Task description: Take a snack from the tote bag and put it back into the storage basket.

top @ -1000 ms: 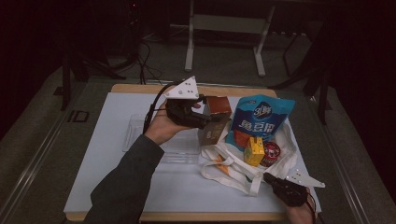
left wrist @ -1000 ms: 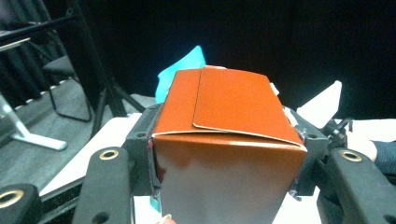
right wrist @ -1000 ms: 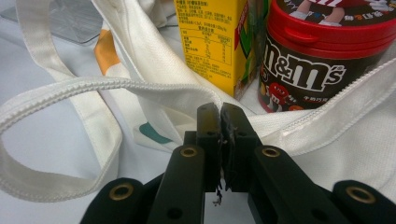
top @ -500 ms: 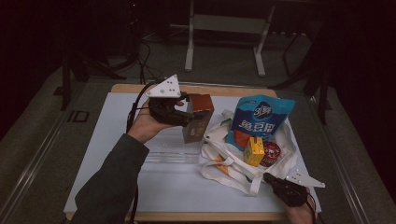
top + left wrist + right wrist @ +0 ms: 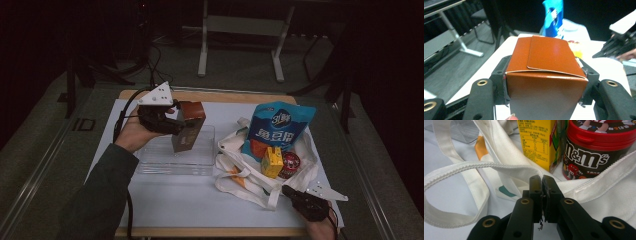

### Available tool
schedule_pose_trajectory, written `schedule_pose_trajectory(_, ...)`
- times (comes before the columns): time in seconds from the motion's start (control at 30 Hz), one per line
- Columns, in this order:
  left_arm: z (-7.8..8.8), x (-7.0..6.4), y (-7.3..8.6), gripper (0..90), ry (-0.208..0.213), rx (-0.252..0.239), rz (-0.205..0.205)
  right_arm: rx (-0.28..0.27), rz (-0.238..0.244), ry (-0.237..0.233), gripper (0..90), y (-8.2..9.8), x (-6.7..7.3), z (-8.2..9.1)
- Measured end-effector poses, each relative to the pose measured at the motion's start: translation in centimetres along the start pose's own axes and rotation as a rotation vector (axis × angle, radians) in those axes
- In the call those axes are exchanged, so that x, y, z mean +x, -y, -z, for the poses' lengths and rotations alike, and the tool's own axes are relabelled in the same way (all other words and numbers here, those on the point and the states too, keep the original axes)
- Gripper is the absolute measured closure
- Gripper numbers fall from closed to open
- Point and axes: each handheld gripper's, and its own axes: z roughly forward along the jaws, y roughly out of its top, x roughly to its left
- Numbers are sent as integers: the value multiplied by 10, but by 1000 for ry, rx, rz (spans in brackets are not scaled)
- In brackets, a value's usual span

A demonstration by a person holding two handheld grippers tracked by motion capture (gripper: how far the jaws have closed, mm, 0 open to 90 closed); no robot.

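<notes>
Left hand-held gripper (image 5: 172,125): clamped on brown box (image 5: 189,125), above clear tray (image 5: 200,162).
Right hand-held gripper (image 5: 542,182): jaws together, pinching white tote bag (image 5: 506,167) edge.

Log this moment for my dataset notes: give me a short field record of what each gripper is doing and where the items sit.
left gripper: jaws shut on the brown carton, held above the clear plastic tray
right gripper: jaws shut, pinching the edge of the white tote bag
in the bag: blue snack pouch, yellow juice box, M&M's tub
surface: table with white cover
</notes>
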Motion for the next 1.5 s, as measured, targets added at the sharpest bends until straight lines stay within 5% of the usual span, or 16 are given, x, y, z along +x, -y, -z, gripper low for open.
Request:
schedule_pose_trajectory(0.4,22,10,12,427,-38,16,13,1,0,2,863,0,0,0)
schedule_pose_trajectory(0.77,38,22,34,427,-64,82,30,1,-1,2,863,0,1,0)
schedule_pose_trajectory(1.13,41,26,55,427,-41,161,45,1,-1,4,863,0,1,0)
schedule_pose_trajectory(1.5,24,25,71,425,23,261,38,0,-1,5,863,0,1,0)
